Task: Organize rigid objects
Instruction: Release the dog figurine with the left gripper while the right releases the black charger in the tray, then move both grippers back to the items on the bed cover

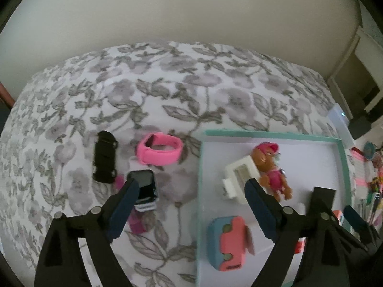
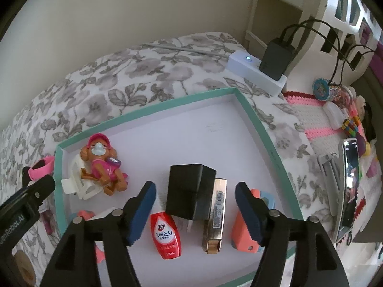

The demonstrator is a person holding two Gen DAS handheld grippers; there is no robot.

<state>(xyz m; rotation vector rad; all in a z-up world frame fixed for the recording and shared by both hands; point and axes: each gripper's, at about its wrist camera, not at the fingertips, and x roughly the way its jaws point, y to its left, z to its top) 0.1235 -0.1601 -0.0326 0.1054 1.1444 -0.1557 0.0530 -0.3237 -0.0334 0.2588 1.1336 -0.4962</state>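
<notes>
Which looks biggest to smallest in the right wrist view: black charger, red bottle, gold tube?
1. black charger
2. red bottle and gold tube: much alike, and the fisheye lens skews sizes, so unranked.

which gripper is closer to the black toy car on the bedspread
Left. The left gripper hangs open with one finger just beside the black toy car. The right gripper is open over the teal-rimmed tray, farther off.

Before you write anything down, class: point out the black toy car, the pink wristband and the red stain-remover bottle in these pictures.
black toy car (image 1: 104, 159), left wrist view, on its roof.
pink wristband (image 1: 160, 152), left wrist view, on the front of the band.
red stain-remover bottle (image 2: 165, 234), right wrist view, on its white label.
</notes>
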